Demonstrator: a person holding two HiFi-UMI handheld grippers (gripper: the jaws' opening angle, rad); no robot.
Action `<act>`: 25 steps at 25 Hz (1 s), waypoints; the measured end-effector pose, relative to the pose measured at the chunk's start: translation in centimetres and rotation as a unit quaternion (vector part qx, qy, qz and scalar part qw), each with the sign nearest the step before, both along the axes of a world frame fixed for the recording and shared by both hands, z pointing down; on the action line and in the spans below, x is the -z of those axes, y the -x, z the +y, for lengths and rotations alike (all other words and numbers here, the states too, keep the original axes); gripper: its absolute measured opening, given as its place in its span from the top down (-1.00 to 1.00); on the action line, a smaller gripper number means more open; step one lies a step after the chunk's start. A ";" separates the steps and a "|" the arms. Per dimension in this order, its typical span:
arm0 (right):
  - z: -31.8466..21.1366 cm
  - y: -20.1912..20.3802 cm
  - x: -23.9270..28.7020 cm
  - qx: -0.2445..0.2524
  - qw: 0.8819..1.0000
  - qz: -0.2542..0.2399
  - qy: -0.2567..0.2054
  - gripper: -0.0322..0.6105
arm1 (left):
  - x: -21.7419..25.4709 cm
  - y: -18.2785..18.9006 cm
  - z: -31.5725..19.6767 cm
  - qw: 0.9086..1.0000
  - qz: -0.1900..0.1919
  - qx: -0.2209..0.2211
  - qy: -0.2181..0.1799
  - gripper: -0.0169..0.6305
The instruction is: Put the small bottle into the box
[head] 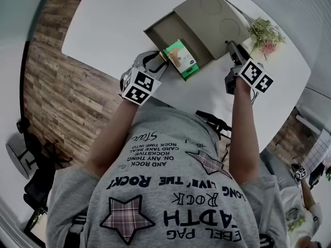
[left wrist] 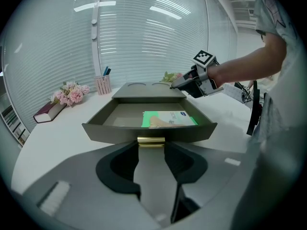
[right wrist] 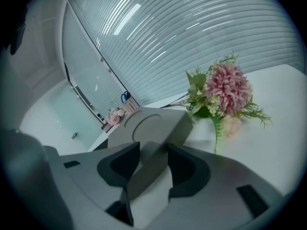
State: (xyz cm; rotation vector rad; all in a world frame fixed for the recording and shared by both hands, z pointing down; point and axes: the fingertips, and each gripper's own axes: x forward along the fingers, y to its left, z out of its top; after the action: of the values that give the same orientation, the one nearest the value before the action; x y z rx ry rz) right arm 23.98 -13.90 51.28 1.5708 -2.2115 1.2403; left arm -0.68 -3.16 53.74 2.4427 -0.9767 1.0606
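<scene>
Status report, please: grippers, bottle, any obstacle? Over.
Left gripper shut on drawer handle, drawer open. Right gripper shut, tip on box top. No bottle in view. Green pack lies in drawer.

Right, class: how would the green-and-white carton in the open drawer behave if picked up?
The carton looks like thin printed card, so probably light and crushable under hard jaws. It lies flat in the drawer, so it should slide rather than roll or tip.
</scene>
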 end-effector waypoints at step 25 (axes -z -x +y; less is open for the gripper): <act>0.7 0.7 0.2 0.006 1.000 -0.002 0.003 0.37 | -0.6 0.0 -0.2 1.000 0.002 0.001 0.012 0.40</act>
State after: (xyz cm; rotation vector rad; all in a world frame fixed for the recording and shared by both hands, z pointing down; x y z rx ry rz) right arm 23.24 -13.23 51.11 1.5521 -2.2138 1.2481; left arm -0.68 -3.32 54.38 2.4239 -0.9598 1.0600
